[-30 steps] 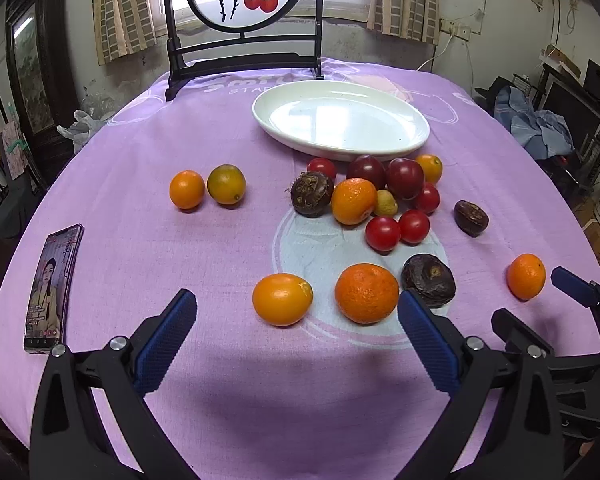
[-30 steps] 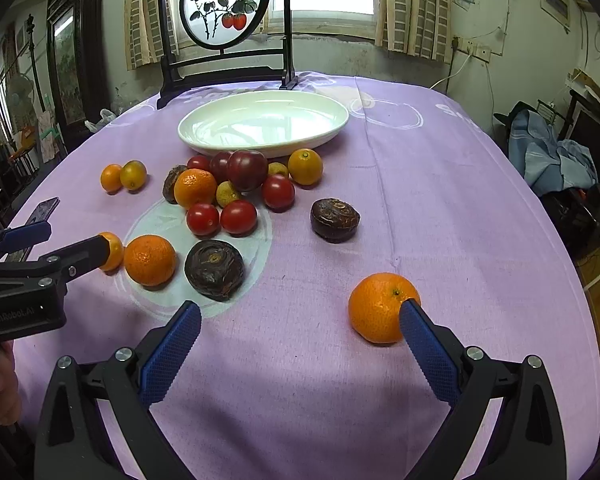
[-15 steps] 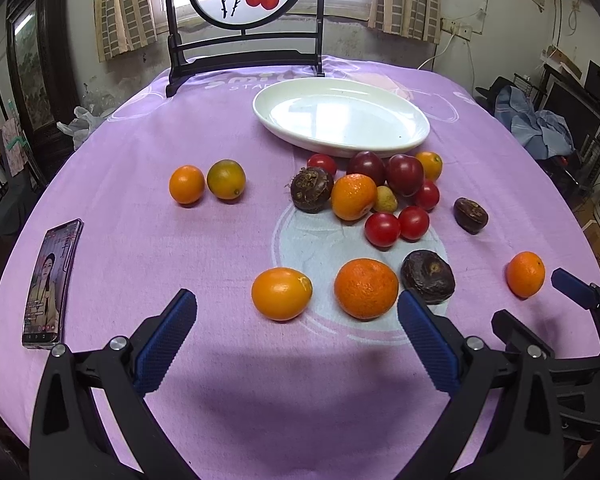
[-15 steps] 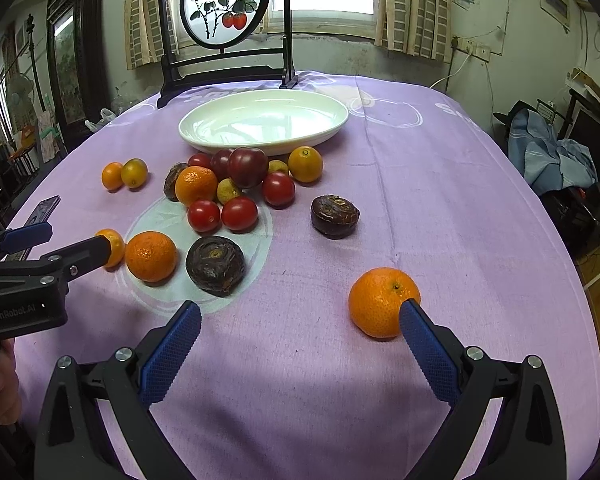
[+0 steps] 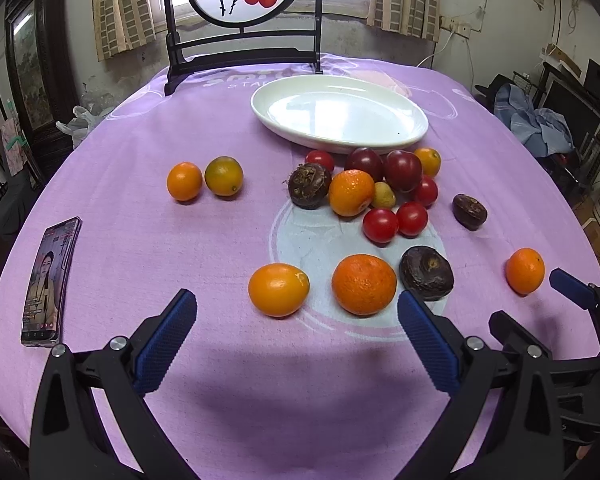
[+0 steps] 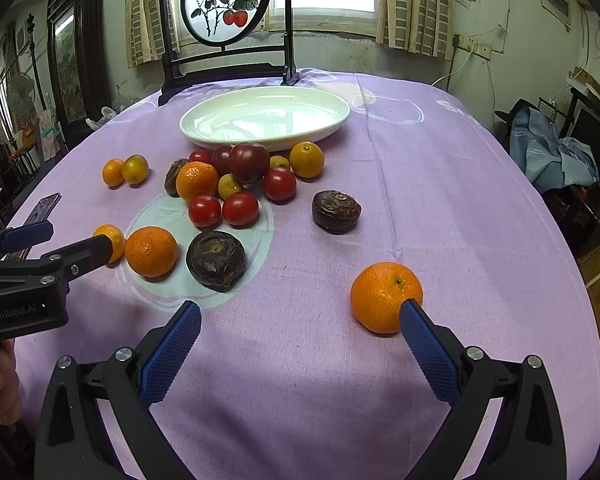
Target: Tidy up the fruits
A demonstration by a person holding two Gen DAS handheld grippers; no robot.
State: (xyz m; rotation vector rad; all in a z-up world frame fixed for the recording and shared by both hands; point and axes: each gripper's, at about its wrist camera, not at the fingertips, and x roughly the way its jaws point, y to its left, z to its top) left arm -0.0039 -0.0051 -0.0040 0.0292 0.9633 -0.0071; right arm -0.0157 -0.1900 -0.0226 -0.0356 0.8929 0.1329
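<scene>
Right gripper [image 6: 300,336] wide open, nothing held; lone orange [image 6: 386,297] sits just ahead, off-centre, touching its right pad [image 6: 428,350]. Left gripper [image 5: 296,336] also open and empty, well left of that orange. Plate [image 6: 332,126] far beyond it, so right hand's nearer, prob. needs a nudge rightward.

Oranges [image 5: 363,285], tomatoes [image 5: 380,225], plums [image 5: 402,170] and dark wrinkled fruits [image 5: 426,273] lie scattered on the purple surface [image 5: 140,208] before an empty white plate [image 5: 340,114].
</scene>
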